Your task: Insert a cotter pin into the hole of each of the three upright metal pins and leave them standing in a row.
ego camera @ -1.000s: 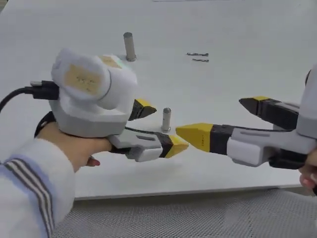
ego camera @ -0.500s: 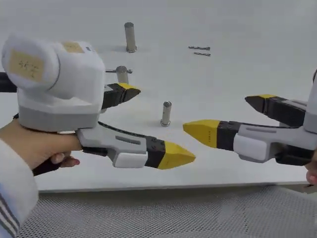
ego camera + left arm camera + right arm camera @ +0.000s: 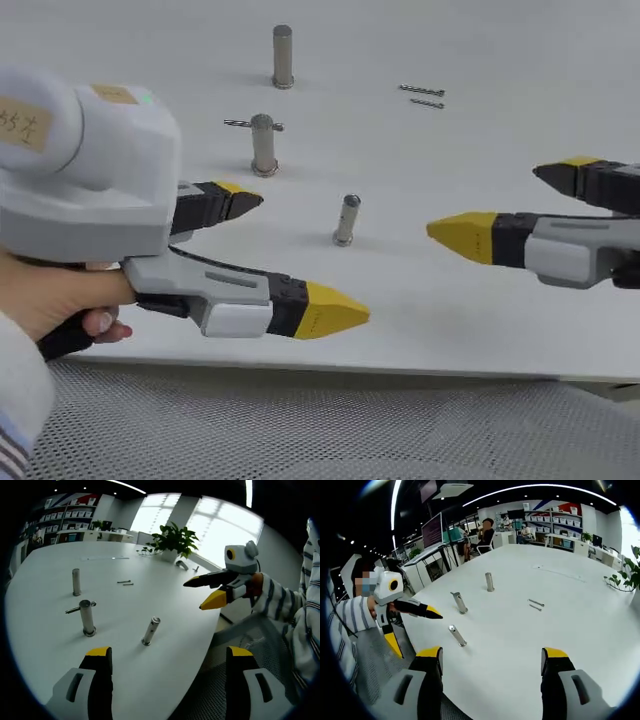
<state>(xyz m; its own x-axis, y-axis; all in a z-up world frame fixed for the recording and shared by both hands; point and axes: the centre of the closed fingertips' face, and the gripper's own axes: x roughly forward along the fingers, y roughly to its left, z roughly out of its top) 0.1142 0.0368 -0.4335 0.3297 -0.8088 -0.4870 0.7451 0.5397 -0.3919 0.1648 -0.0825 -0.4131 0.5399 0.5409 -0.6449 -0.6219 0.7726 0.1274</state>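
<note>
Three grey cylindrical metal pins stand in a slanting row on the white bench (image 3: pixel 520 60). The middle pin (image 3: pixel 263 145) has a thin metal cotter pin (image 3: pixel 250 125) pushed crosswise through its head, with an end sticking out on each side. The far pin (image 3: pixel 283 57) and the near pin (image 3: pixel 346 220) stand with bare tops. Two loose cotter pins (image 3: pixel 420 90) lie flat and side by side on the bench, well to the right of the far pin.

The left gripper (image 3: pixel 315 257), grey with black jaws tipped in yellow, is held by a hand (image 3: pixel 60 300) at the left. Its jaws are spread wide with nothing between them, and it hangs near the near pin without touching it. The right gripper (image 3: pixel 482 200), of the same make, comes in from the right and points toward the left one. Its jaws are also spread and empty. In the head view the near pin stands between the two grippers. The bench's front edge lies below them.
</note>
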